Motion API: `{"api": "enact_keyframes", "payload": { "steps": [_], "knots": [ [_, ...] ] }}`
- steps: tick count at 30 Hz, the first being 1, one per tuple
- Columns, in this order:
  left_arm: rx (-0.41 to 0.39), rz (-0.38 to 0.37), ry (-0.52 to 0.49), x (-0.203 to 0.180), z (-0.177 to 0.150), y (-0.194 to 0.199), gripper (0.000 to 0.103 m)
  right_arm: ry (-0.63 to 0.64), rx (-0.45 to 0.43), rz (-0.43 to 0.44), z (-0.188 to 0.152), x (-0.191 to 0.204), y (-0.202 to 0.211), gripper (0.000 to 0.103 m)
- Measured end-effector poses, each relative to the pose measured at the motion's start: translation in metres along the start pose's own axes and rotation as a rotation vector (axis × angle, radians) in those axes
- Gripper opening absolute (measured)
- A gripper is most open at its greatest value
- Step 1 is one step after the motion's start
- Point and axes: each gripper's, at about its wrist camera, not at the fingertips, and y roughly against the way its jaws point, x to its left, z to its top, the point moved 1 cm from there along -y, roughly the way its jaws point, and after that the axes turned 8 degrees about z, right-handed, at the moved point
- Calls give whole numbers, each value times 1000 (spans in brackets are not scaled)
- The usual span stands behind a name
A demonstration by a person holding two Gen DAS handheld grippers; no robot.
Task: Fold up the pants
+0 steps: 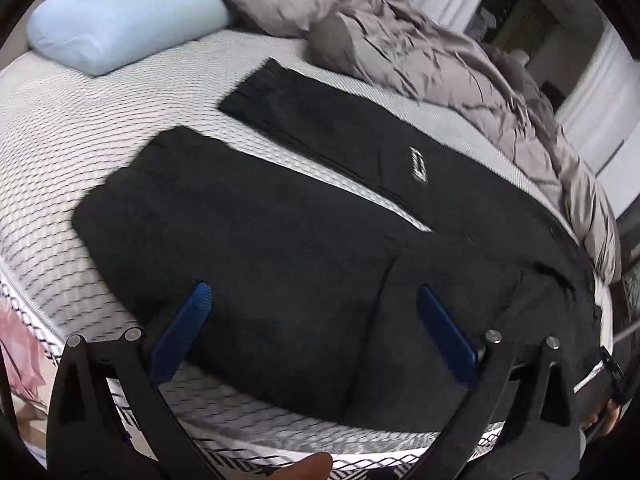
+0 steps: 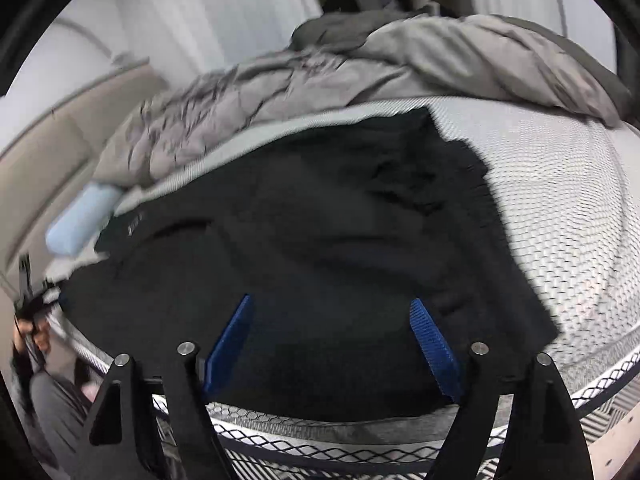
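Observation:
Black pants (image 1: pixel 280 220) lie spread flat on the mattress (image 1: pixel 80 128), legs pointing away toward the pillow, with a small white logo (image 1: pixel 418 166) on the far leg. My left gripper (image 1: pixel 314 292) is open and empty, hovering over the near leg by the bed's front edge. In the right wrist view the pants' waist part (image 2: pixel 340 240) lies wrinkled on the mattress (image 2: pixel 560 184). My right gripper (image 2: pixel 332 304) is open and empty just above the near edge of the fabric.
A light blue pillow (image 1: pixel 120 20) lies at the head of the bed. A crumpled grey duvet (image 1: pixel 420 52) runs along the far side, also in the right wrist view (image 2: pixel 320 80). Pink fabric (image 1: pixel 20 352) hangs at the lower left.

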Motion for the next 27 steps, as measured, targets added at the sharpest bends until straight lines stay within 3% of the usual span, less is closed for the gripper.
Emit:
{"api": "enact_keyframes", "payload": {
  "steps": [2, 6, 9, 13, 15, 17, 20, 24, 27],
  "knots": [
    [2, -28, -51, -23, 4, -2, 102, 91, 29, -34, 2, 22, -13, 81],
    [-16, -94, -201, -95, 4, 7, 102, 250, 46, 17, 10, 80, -40, 81],
    [-20, -131, -320, -154, -18, 0, 102, 345, 82, 59, 8, 120, -70, 81],
    [40, -185, -383, -191, -49, -27, 102, 469, 172, 42, -9, 146, -115, 81],
    [67, -134, -373, -190, -60, -41, 102, 483, 180, 26, -16, 139, -114, 81],
    [19, -141, -402, -187, -71, -35, 102, 432, 167, 20, -16, 115, -96, 82],
    [-5, -124, -448, -176, -77, -28, 102, 348, 144, -94, -17, 66, -72, 84],
    [-27, -112, -429, -152, -78, -19, 102, 206, 88, -253, -20, 1, -40, 84],
    [-39, -71, -419, -147, -78, -7, 102, 194, 73, -256, -20, 4, -30, 84]
  ]
}}
